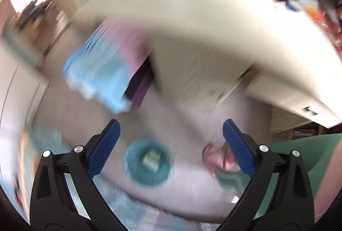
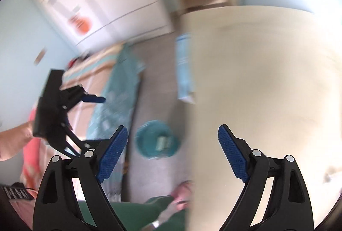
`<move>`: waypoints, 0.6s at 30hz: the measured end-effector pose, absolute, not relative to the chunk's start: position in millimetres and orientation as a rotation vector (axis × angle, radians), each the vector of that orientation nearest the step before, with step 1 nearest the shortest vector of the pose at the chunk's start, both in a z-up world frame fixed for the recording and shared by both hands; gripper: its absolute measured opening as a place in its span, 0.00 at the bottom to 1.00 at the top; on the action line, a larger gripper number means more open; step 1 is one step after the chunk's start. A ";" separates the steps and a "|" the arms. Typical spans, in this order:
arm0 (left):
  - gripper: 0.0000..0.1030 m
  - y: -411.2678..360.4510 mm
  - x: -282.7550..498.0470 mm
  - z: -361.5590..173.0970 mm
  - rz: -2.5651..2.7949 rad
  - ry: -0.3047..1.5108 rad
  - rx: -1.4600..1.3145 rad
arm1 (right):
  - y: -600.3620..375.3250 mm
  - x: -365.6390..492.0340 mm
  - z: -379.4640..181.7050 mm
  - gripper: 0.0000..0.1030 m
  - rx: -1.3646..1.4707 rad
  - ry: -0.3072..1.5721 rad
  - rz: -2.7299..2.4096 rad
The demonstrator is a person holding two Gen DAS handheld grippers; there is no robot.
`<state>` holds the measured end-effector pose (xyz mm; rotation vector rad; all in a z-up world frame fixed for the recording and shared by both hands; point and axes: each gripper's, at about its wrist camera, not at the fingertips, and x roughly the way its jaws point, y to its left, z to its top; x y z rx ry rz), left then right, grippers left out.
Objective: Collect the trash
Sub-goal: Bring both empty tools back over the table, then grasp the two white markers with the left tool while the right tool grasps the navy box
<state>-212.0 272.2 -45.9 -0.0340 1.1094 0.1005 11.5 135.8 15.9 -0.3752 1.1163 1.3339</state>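
We can read no text here: the markings on the white cabinet (image 2: pixel 100 2) and on the light blue package (image 1: pixel 100 68) are smeared by motion blur.

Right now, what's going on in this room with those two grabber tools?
A person is holding a gripper in each hand above the floor, and both views are blurred. The left gripper and the right gripper are both open, with nothing between their fingers. Down on the grey floor sits a round teal bin with something pale inside. A light blue package lies on the floor beside a big white table. Neither gripper is touching any trash.
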 end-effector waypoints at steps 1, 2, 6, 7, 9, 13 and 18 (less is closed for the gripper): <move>0.91 257.1 -186.5 -36.2 0.054 1.082 0.007 | 109.8 28.9 19.2 0.84 -0.352 1.107 1.268; 0.91 241.5 -164.3 -29.4 0.007 1.068 0.040 | 78.8 48.2 21.6 0.84 -0.323 1.106 1.195; 0.91 162.7 -73.4 -13.4 -0.201 1.033 0.171 | -34.6 104.3 27.5 0.83 -0.226 1.092 0.944; 0.91 143.1 -55.8 -12.1 -0.242 1.025 0.208 | -59.0 114.1 27.2 0.84 -0.222 1.089 0.893; 0.91 102.4 -22.2 -11.6 -0.336 0.991 0.277 | -109.7 130.1 26.7 0.84 -0.228 1.078 0.803; 0.91 50.5 40.9 -21.4 -0.412 1.008 0.314 | -185.5 157.6 19.1 0.84 -0.234 1.089 0.690; 0.90 13.0 101.3 -44.7 -0.451 1.076 0.254 | -214.1 189.0 2.6 0.84 -0.341 1.103 0.711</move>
